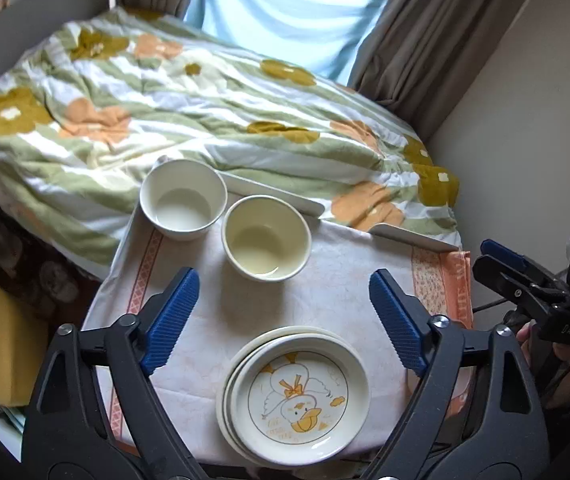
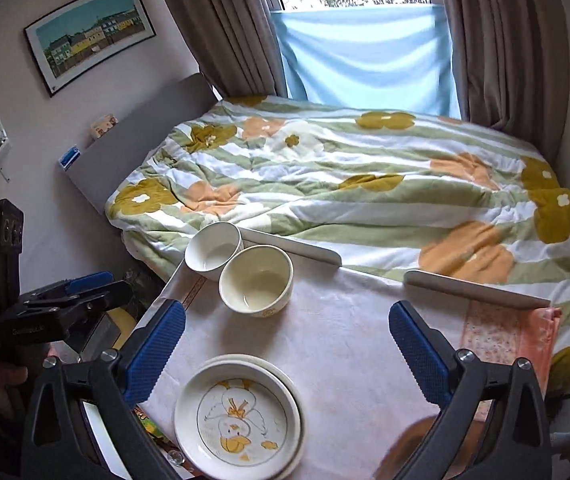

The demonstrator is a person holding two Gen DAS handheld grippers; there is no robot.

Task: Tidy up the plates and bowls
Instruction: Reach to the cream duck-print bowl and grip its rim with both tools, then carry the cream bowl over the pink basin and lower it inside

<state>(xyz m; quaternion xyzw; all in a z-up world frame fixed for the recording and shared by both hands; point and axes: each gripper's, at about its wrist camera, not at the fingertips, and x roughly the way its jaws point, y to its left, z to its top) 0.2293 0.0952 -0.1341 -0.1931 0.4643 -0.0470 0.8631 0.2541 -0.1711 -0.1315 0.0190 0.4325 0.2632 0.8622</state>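
A stack of cream plates (image 1: 299, 394) with a duck drawing on the top one sits at the near edge of the cloth-covered table (image 1: 337, 292); it also shows in the right wrist view (image 2: 239, 416). Two empty bowls stand side by side at the far left: a white one (image 1: 183, 199) (image 2: 213, 252) and a cream one (image 1: 266, 238) (image 2: 256, 281). My left gripper (image 1: 283, 292) is open and empty above the table, between bowls and plates. My right gripper (image 2: 287, 326) is open and empty, above the table to the right of the plates.
A bed with a flowered quilt (image 2: 345, 184) lies just beyond the table. An orange cloth (image 2: 505, 336) hangs over the table's right edge. A yellow object (image 1: 9, 344) sits low at the left. Curtains (image 2: 225, 28) and a window are behind the bed.
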